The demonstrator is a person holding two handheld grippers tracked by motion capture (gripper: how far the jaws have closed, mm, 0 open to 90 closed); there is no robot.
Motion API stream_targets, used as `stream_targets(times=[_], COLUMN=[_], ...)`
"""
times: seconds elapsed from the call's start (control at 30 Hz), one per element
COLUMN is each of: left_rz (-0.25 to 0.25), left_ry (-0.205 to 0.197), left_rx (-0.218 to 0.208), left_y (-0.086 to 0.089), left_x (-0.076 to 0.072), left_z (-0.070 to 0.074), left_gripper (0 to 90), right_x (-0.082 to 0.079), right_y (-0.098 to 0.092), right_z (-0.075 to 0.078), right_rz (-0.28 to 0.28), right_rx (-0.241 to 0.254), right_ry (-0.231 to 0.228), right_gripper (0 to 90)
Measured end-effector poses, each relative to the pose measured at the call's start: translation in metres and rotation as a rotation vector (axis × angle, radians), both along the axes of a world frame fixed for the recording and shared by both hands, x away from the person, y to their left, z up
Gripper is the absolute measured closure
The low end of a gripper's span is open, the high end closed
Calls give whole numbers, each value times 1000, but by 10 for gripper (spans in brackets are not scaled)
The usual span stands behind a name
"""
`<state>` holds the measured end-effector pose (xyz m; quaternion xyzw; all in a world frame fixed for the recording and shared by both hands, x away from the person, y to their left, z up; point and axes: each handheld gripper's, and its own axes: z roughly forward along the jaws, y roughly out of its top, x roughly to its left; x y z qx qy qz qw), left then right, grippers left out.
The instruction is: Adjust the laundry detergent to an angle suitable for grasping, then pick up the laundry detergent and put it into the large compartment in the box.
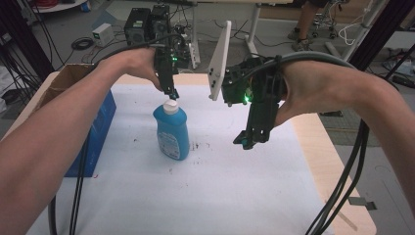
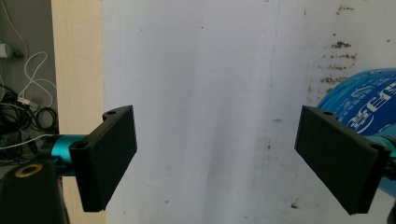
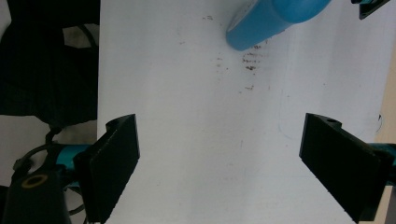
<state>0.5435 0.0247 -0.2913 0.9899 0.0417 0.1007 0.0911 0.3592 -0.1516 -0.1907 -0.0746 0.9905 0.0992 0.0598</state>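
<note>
with both hand-held grippers gaping empty, lower the left hand-held gripper (image 1: pixel 171 94) squarely over the bottle (image 1: pixel 172 129) cap before closing, right hand-held gripper (image 1: pixel 247 142) well apart.

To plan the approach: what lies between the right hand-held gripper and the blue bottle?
Only bare white table cover, with small dark specks, seen from the high view.

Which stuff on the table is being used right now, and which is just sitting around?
In use:
- blue bottle with its white cap
- left hand-held gripper, jaws open, right above the cap
- right hand-held gripper, jaws open, off to the side

Just lying about:
- blue box at the table's left edge
- white sheet with dark specks
</note>
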Motion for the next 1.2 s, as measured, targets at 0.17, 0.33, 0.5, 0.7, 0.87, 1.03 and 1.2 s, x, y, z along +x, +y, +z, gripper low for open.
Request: stream_targets(times=[0.17, 0.33, 0.5, 0.7, 0.87, 1.03, 1.2], left_rz=[-3, 0, 7, 3, -10, -15, -36], left_ry=[3, 3, -4, -10, -5, 4, 26], left_rx=[2, 1, 9, 17, 43, 70, 76], left_y=[1, 3, 9, 18, 27, 39, 47], left_x=[0, 0, -2, -4, -10, -14, -19], left_z=[0, 1, 4, 7, 7, 8, 8], left_gripper=[129, 129, 129, 129, 129, 129, 129], right_x=[0, 0, 0, -1, 2, 1, 0], right_y=[2, 2, 1, 3, 5, 7, 8], right_z=[-1, -2, -1, -2, -4, -3, -4], right_rz=[-7, -3, -2, 1, 4, 14, 18], right_rx=[-1, -1, 9, 2, -14, -7, -13], right_ry=[-1, -1, -5, -2, -4, -5, -5], right_gripper=[113, 113, 113, 113, 113, 113, 113])
